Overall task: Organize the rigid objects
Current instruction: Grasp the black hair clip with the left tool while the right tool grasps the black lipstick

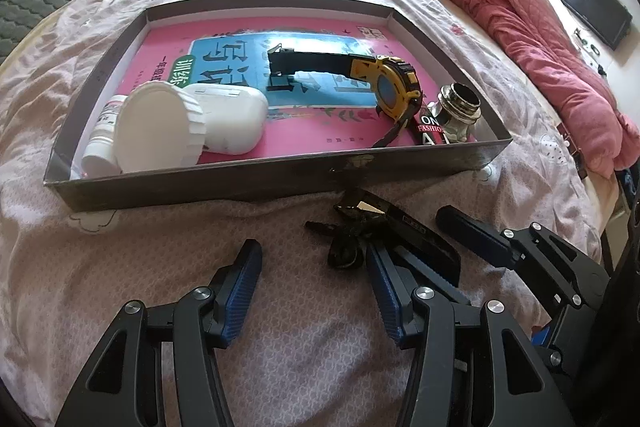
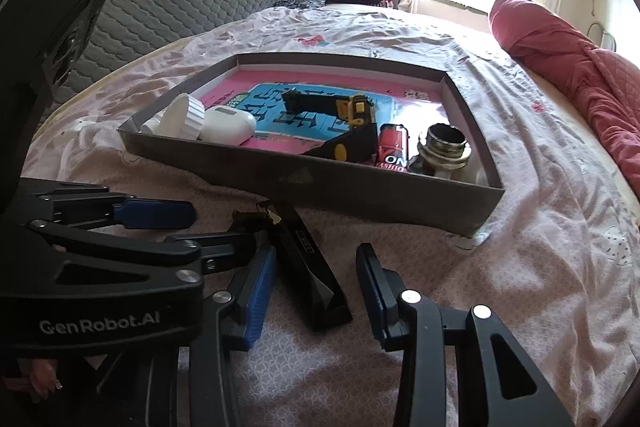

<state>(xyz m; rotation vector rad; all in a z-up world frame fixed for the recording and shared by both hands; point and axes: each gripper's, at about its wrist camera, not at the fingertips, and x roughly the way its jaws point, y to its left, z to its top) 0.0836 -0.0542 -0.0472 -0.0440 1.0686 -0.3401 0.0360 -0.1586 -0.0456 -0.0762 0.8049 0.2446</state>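
Both grippers tilt down over bedsheet (image 2: pixel 520 267): left gripper (image 1: pixel 316 291) spread, empty; right gripper (image 2: pixel 316 287) apparently straddling black case (image 2: pixel 308 267), untouched.

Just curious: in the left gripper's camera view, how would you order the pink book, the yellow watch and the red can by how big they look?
1. pink book
2. yellow watch
3. red can, partly hidden by the box wall

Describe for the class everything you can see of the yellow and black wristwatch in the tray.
The wristwatch has a chunky yellow case with black trim, seemingly plastic, around a round bluish face. One black strap stretches flat toward the tray's middle; the other bends toward the near wall. It lies on the pink and blue book inside the grey tray, beside a red can. No gripper touches it.
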